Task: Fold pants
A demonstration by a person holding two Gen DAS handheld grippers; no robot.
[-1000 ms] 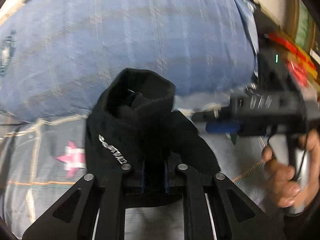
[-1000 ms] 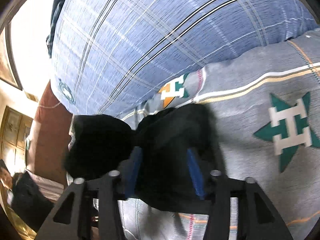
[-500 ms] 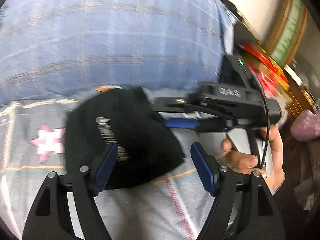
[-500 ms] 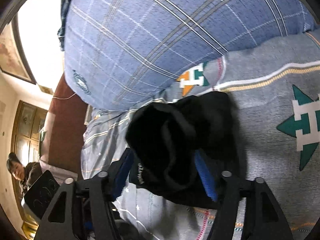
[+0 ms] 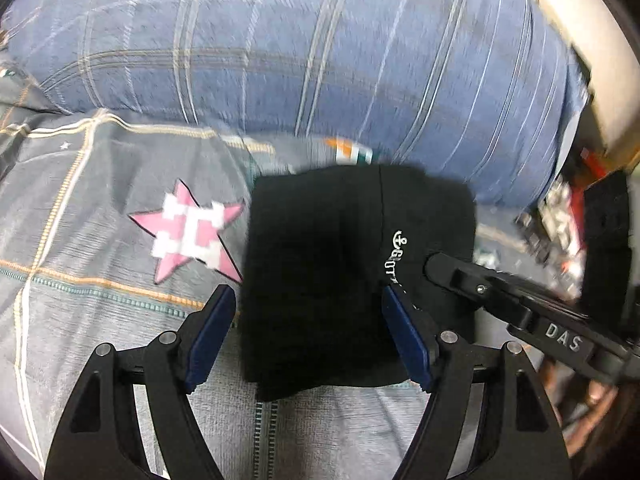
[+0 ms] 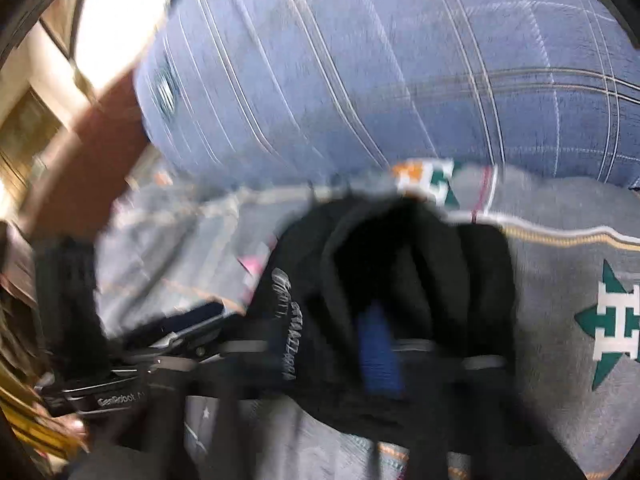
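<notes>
The black pants (image 5: 352,276) lie on the bed (image 5: 80,248) as a compact, roughly square bundle, so the folding looks nearly or fully done; what may be left is a last tidy or simply letting go.

The left gripper (image 5: 308,332) has its fingers spread wide, one blue pad at each side of the bundle's near edge, gripping nothing. The bundle sits between and just beyond these fingers. The right gripper (image 5: 516,304) reaches in from beyond the right finger, its tip touching or just over the bundle's right edge. In its own view the picture is badly smeared; one blue pad (image 6: 378,350) shows with dark cloth around it, and I cannot tell whether those fingers grip the cloth.

The pants are soft, matte knit with white lettering (image 5: 394,258) down one panel. The bedsheet is grey with thin stripes and a pink star (image 5: 192,232). Beyond the fingers bulges a plump blue plaid pillow (image 5: 320,52).
</notes>
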